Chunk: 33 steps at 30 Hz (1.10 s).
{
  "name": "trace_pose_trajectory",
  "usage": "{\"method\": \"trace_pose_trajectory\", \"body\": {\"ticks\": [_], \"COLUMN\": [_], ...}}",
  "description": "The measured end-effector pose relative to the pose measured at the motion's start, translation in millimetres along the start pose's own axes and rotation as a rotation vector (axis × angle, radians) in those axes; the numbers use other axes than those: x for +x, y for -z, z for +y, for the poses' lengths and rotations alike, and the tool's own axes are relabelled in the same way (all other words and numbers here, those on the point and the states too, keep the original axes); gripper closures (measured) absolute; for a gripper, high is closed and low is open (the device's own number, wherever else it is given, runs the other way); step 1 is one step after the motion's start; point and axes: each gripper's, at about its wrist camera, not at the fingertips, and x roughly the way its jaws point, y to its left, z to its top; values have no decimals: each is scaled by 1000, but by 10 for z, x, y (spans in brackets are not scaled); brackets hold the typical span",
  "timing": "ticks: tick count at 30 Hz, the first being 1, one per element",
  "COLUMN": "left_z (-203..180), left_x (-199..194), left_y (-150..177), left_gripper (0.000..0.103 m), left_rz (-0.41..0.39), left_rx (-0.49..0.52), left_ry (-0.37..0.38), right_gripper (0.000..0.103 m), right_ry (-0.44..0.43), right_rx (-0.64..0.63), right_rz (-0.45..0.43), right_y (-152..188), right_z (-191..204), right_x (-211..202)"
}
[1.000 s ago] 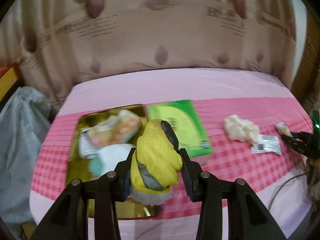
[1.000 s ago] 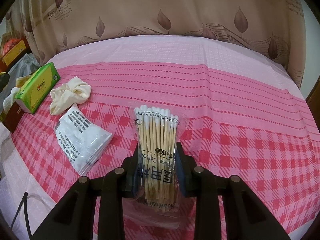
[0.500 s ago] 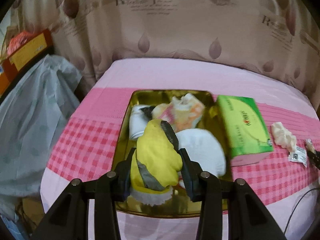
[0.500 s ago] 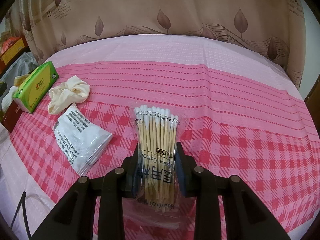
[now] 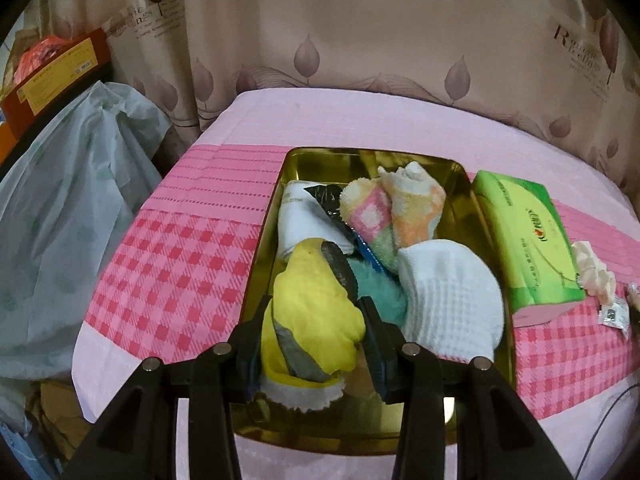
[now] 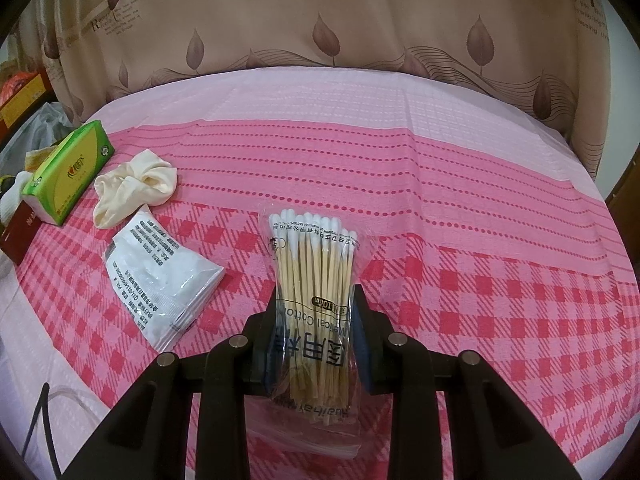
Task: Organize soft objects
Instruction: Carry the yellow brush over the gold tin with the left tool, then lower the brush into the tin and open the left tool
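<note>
- Left wrist view: the left tongs [image 5: 314, 344] are clamped on a yellow glove [image 5: 316, 312], hanging over the near left part of the gold tin [image 5: 262, 276]. By my read this is the drop-off step: the glove is above the tin and not yet let go.
- Already in the tin: a white sock [image 5: 450, 304] at 3 o'clock of the glove, a teal cloth [image 5: 376, 292] between them, a pastel towel [image 5: 394, 216] at 1 o'clock and a white pack [image 5: 298, 220] at 12.
- Next call: lower a touch, open the tongs, and let the glove settle into the free near-left corner clear of the rim.
- Right wrist view: the right tongs [image 6: 316, 334] pinch a bag of swabs [image 6: 314, 292] above the pink-checked bench [image 6: 500, 280], waiting its turn.
- Loose on the bench at 10 o'clock of the swabs: a gauze packet [image 6: 160, 276], a cream scrunchie [image 6: 134, 190] and a green tissue pack [image 6: 66, 170], right beside the tin.
- Writing: the swab bag reads "Medical Cotton" and "10cm", upside down, with Chinese characters. The curtain [image 5: 360, 40] says "Romantic feelings". The tissue logo is too small to read.
</note>
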Motion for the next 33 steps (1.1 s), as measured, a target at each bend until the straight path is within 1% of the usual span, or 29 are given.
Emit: {"method": "trace_pose_trajectory", "body": {"ticks": [3,6,7,11,33], "left_z": [-6,2,18,90,114], "left_x": [63,99,96,82,-230], "left_y": [0,17,18,53,189], "left_gripper": [58,51,48,44,41], "left_rz": [23,42,46,55,3], "left_rx": [3,0,-9,-46,-74], "left_ry": [-5,-19,-18,-7,23], "right_gripper": [75,75,75,75,74], "right_ry": [1,2,1,3,29], "right_rx": [-1,-1,-2,-4,3], "right_rz": [1,0,0,1,23], "right_y": [8,11,4,7,1], "right_z": [-11,-4,17,18,-34], "right_x": [-1,0,4,-1,-4]}}
